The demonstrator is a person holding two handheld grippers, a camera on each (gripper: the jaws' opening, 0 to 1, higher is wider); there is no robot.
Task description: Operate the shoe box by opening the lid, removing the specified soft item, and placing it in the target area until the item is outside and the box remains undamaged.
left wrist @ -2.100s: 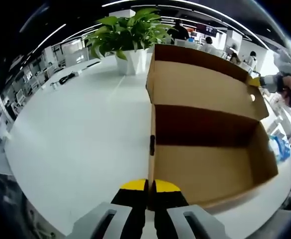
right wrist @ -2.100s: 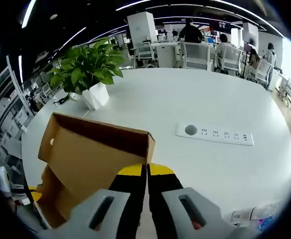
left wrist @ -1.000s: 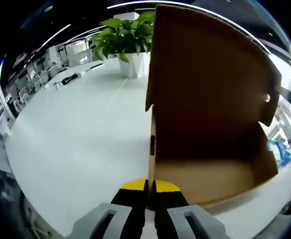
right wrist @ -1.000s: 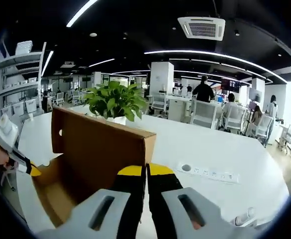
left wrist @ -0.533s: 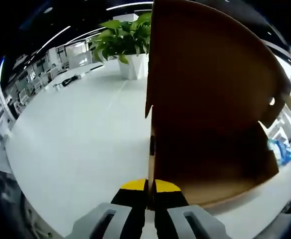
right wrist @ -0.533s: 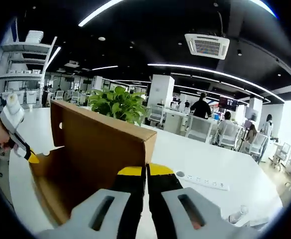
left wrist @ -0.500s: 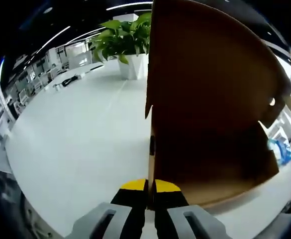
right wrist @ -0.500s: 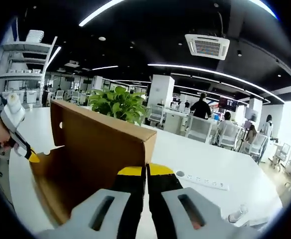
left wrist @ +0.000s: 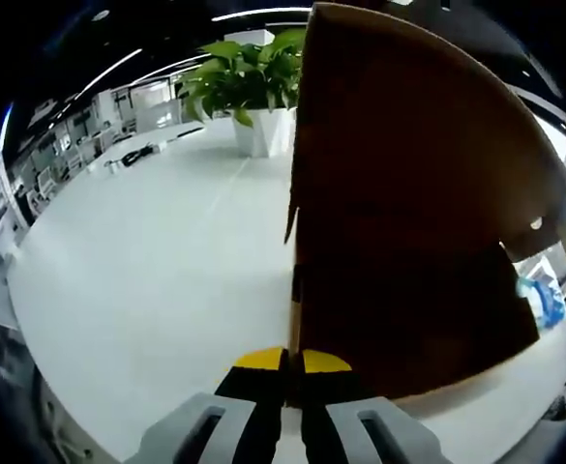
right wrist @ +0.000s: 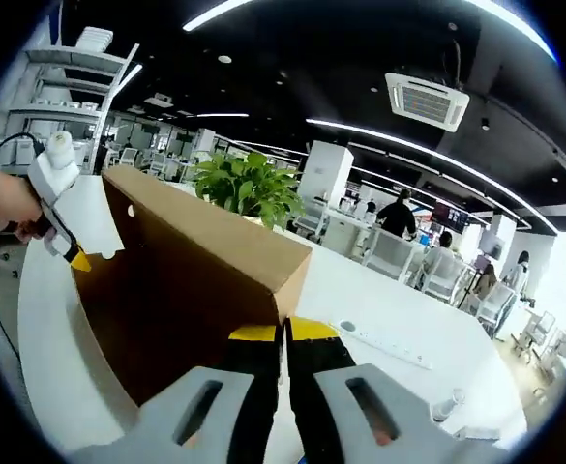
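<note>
Nearest, left hand-held gripper [left wrist: 289, 365] pressed together on box wall edge, pinning shoe box [left wrist: 408, 290] to white tabletop [left wrist: 147, 280]. Right hand-held gripper [right wrist: 284, 333] likewise pinching lid [right wrist: 205, 261] at front corner, lid raised steeply. Box long axis runs away rightward from left grip; interior dark, soft item not discernible. Right arm nearer opening once lid released. Beyond: potted plant [left wrist: 249, 82], power strip [right wrist: 379, 346].

Shoe box [left wrist: 408, 222] interior hidden behind its own raised lid [right wrist: 205, 261], contents indiscernible.
</note>
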